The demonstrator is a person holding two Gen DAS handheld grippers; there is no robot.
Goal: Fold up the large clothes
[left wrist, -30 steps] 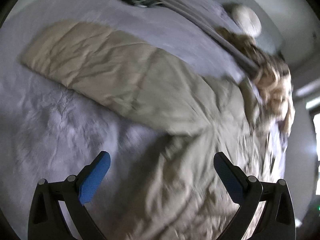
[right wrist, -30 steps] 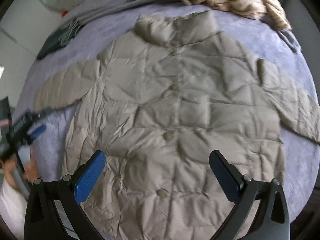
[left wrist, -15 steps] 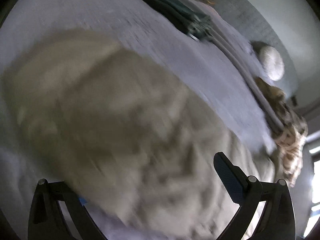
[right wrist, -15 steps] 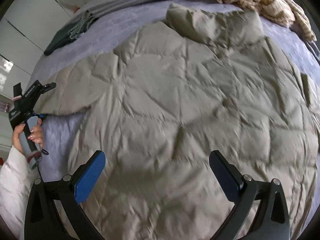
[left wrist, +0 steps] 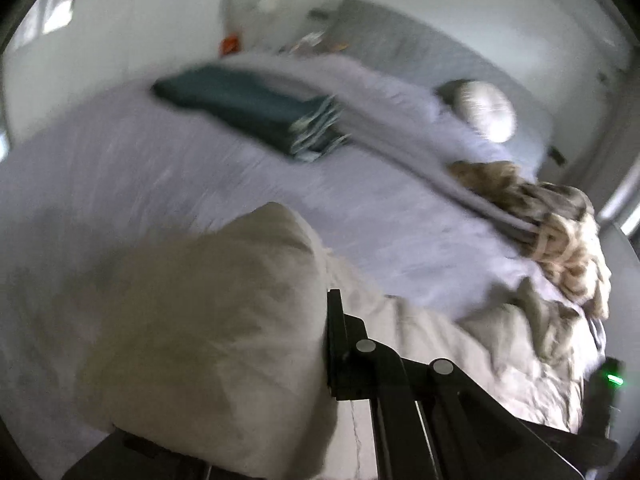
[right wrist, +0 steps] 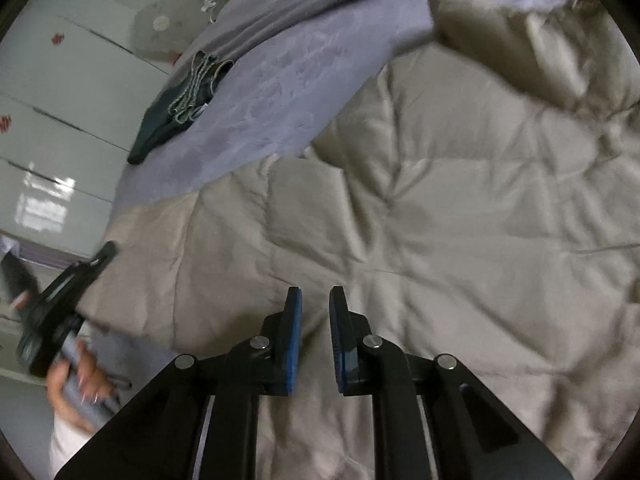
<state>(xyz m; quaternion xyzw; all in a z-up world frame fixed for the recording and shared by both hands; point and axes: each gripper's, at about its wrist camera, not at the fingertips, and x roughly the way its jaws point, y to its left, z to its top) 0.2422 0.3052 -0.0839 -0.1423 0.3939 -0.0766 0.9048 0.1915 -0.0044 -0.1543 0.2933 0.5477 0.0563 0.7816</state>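
**Gathering the quilted coat on the bed**

Lying spread across a lilac bedspread (right wrist: 280, 80), the beige quilted coat (right wrist: 440, 220) is showing puffy stitched panels and soft creases, with its collar end (right wrist: 500, 28) bunching up toward the far side of the bed. In the left wrist view one sleeve (left wrist: 192, 320) is bulging up close to the lens, blurred and filling the lower left. The left gripper (right wrist: 80, 276) is clamping onto that sleeve end; its jaws have just been closing with the fabric between them, and only one black finger (left wrist: 336, 344) is showing, the other hidden behind the cloth. The hand (right wrist: 76, 376) is wrapping round its handle.

The right gripper (right wrist: 315, 320) is hovering over the coat's body, its blue pads drawn nearly together after just closing; whether they are pinching any fabric cannot be told.

A folded dark green garment (left wrist: 248, 112) is lying on the bedspread well beyond the coat, a tan checked garment (left wrist: 560, 232) is heaping at the bed's far edge, and a pale round cushion (left wrist: 486, 110) is sitting near a grey headboard (left wrist: 420, 46).
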